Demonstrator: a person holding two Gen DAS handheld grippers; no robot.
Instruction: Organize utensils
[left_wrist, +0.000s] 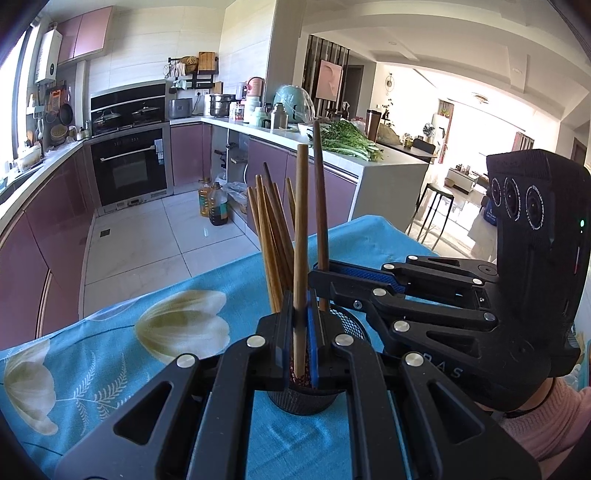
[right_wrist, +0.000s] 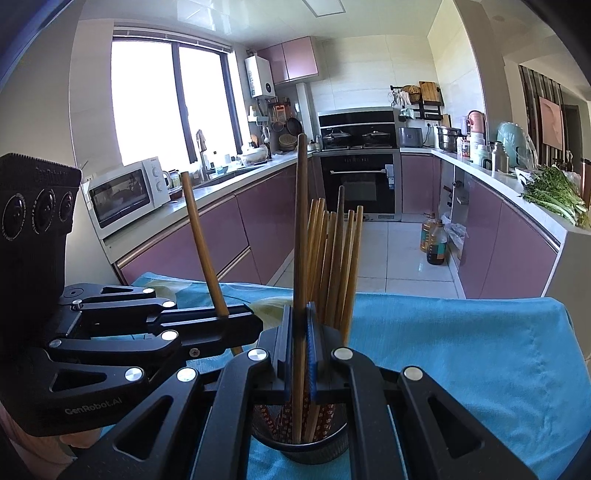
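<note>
A black mesh holder (left_wrist: 347, 325) (right_wrist: 299, 452) with several wooden chopsticks (left_wrist: 269, 229) (right_wrist: 336, 258) stands on the blue flowered tablecloth (left_wrist: 110, 354) (right_wrist: 461, 350). My left gripper (left_wrist: 301, 314) (right_wrist: 240, 317) is shut on one light chopstick (left_wrist: 301, 240) (right_wrist: 201, 240), held upright, its lower end at the holder's mouth. From the right, my right gripper (left_wrist: 321, 273) (right_wrist: 300, 317) is shut on a darker chopstick (left_wrist: 319, 192) (right_wrist: 301, 221), also upright, its tip down inside the holder. The two grippers stand close together over the holder.
The table's far edge (left_wrist: 229, 266) drops to a tiled kitchen floor with oil bottles (left_wrist: 214, 203) by purple cabinets. A microwave (right_wrist: 125, 192) stands on the left counter, and greens (right_wrist: 554, 195) lie on the right counter. A pink sleeve (left_wrist: 546, 417) shows behind the right gripper.
</note>
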